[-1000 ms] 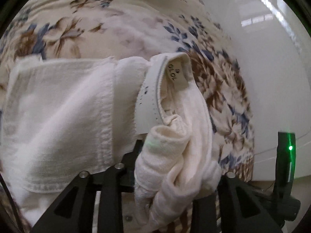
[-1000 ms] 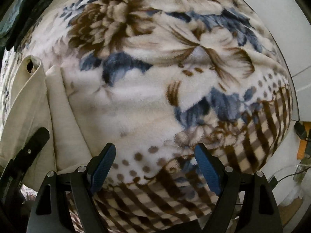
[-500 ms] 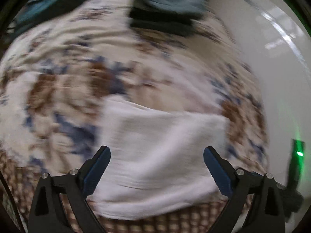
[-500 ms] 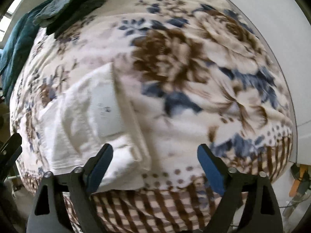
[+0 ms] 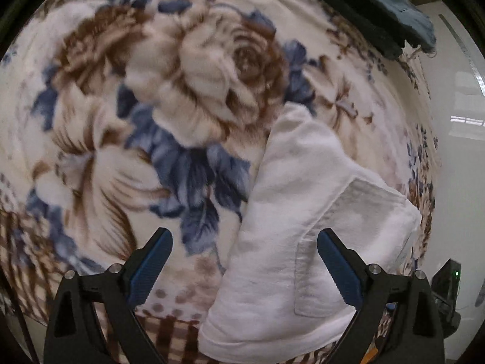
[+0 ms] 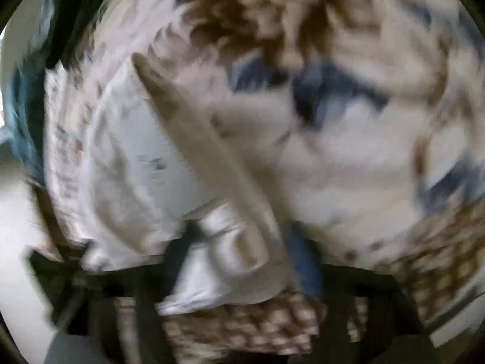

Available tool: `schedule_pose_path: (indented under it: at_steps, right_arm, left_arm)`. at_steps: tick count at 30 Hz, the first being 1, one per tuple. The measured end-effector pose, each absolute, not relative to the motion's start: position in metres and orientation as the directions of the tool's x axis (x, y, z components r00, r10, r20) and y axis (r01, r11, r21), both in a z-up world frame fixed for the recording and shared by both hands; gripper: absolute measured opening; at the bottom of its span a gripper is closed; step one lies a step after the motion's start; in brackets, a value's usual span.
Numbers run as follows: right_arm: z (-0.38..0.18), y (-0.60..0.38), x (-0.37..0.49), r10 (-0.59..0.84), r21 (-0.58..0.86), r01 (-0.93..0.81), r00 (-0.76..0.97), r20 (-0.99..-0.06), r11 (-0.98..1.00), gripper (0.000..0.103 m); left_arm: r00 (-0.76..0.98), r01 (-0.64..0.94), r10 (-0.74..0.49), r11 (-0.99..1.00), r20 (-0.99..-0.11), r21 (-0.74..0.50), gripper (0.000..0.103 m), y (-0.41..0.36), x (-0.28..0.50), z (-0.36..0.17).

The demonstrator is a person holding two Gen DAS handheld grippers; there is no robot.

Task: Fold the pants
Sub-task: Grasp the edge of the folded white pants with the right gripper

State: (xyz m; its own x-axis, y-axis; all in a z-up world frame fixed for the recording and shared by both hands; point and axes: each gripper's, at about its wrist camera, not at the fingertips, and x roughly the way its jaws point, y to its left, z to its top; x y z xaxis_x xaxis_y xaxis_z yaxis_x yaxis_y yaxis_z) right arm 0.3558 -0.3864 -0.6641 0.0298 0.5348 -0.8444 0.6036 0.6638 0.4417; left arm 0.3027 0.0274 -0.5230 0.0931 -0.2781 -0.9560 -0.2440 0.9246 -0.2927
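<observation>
Since the earlier frame: left gripper released the cloth, jaws spread, empty. Right gripper jaws closing on the near edge of the folded white cotton pants, lying on the floral fleece blanket. Folding largely done. Left view alone shows dark folded garments far right; right view blurred.

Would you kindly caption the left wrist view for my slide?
Open left gripper above folded white pants on a floral blanket.
</observation>
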Motion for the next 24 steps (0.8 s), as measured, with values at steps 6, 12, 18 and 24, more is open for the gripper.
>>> schedule_pose_path:
  at_steps: [6,12,18,24]
  right_arm:
    - [-0.605,-0.383,0.34,0.507,0.464,0.527,0.071,-0.859,0.712,0.009]
    - [-0.612,-0.392,0.312,0.401,0.341,0.546,0.01,-0.916,0.765,0.001]
    - [-0.643,-0.4,0.337,0.557,0.485,0.576,0.06,-0.828,0.658,0.017]
    - [-0.62,-0.367,0.436,0.561,0.575,0.386,0.159,-0.812,0.722,0.078]
  left_arm:
    - [0.088,-0.22,-0.286,0.929,-0.954,-0.299,0.097,0.012,0.3,-0.528]
    - [0.095,-0.2,-0.283,0.934,-0.954,-0.297,0.097,-0.002,0.305,-0.529]
    - [0.116,-0.169,-0.254,0.947,-0.96,-0.271,0.097,-0.001,0.313,-0.519]
    - [0.179,-0.198,-0.218,0.947,-0.959,-0.252,0.097,0.02,0.351,-0.503]
